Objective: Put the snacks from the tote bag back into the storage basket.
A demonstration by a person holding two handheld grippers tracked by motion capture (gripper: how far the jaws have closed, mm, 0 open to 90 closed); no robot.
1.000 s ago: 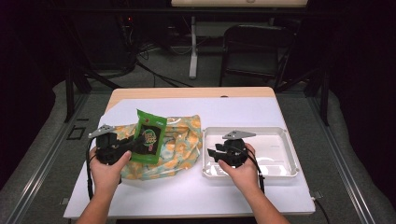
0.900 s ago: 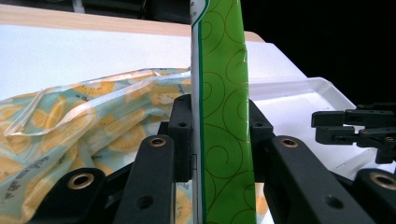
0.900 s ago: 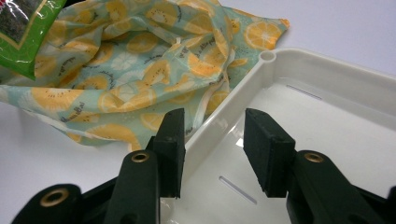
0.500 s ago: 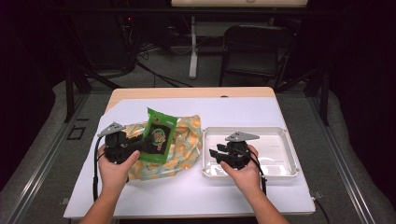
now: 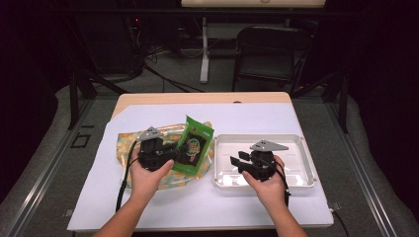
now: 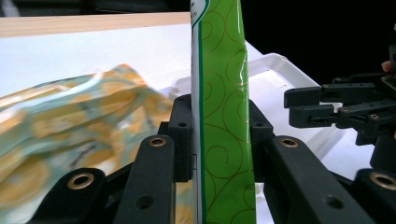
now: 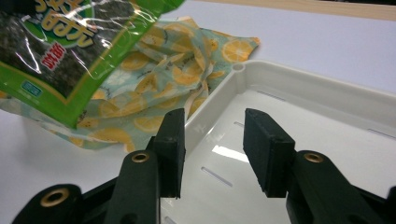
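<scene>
Centrally, white sheet (image 5: 247, 123) covers wooden table (image 5: 197, 98); dark chair (image 5: 267, 54) behind table. Left gripper (image 6: 223, 140) clamps green seaweed packet (image 5: 193, 148); right gripper (image 7: 215, 149) spread, nothing between, over white tray (image 5: 301, 148).

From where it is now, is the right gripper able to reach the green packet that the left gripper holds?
Probably yes. The right gripper hangs open over the white tray, its jaws pointing toward the green packet, which the left gripper holds upright near the tray's edge. Nothing stands between them.
</scene>
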